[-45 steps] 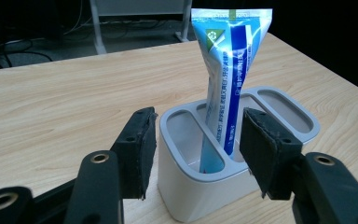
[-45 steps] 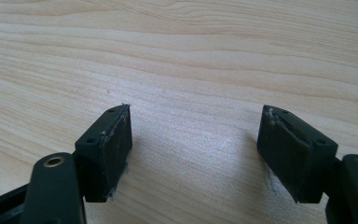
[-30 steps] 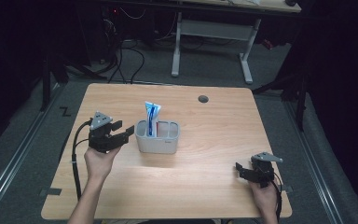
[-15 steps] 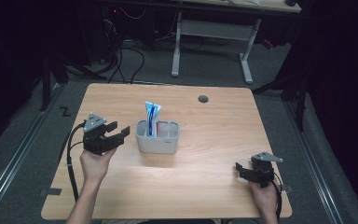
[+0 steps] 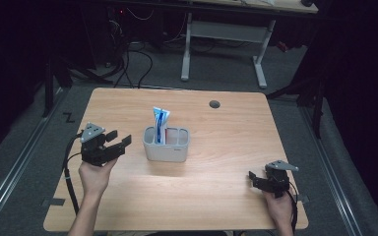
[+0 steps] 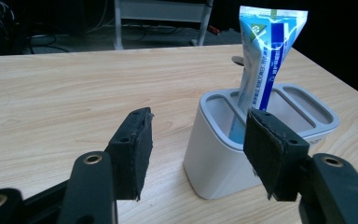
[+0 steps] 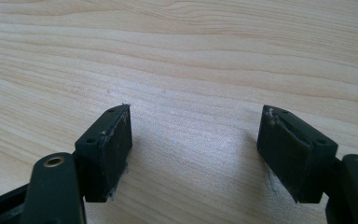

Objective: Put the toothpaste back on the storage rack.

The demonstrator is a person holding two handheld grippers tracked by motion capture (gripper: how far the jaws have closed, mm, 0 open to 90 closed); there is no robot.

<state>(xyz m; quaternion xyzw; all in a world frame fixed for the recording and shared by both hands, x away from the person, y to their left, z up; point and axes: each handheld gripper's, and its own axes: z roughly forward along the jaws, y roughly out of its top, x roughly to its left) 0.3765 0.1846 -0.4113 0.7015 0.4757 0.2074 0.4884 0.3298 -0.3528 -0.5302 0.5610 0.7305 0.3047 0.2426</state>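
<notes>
A white-grey compartmented holder point(image 5: 166, 145) stands near the middle of the wooden table point(image 5: 226, 147). A blue-and-white toothpaste tube point(image 5: 160, 123) stands upright in its left compartment. My left gripper point(image 5: 119, 139) hovers just left of the holder, open, with nothing between its jaws. In the left gripper view the holder point(image 6: 223, 163) and tube point(image 6: 265, 60) sit ahead and to the right of the open left gripper point(image 6: 198, 154). My right gripper point(image 5: 254, 180) rests at the table's front right, open and empty. In its own view the right gripper point(image 7: 196, 149) lies low over bare wood point(image 7: 182, 56).
A round cable hole point(image 5: 214, 104) lies in the tabletop behind the holder. Past the far edge a white desk frame point(image 5: 221, 34) stands over floor cables point(image 5: 128, 59). The holder's other compartments point(image 6: 303, 100) look empty.
My left gripper has drawn back to the left, a little away from the holder, still open. The right gripper, holder and tube have not moved.
</notes>
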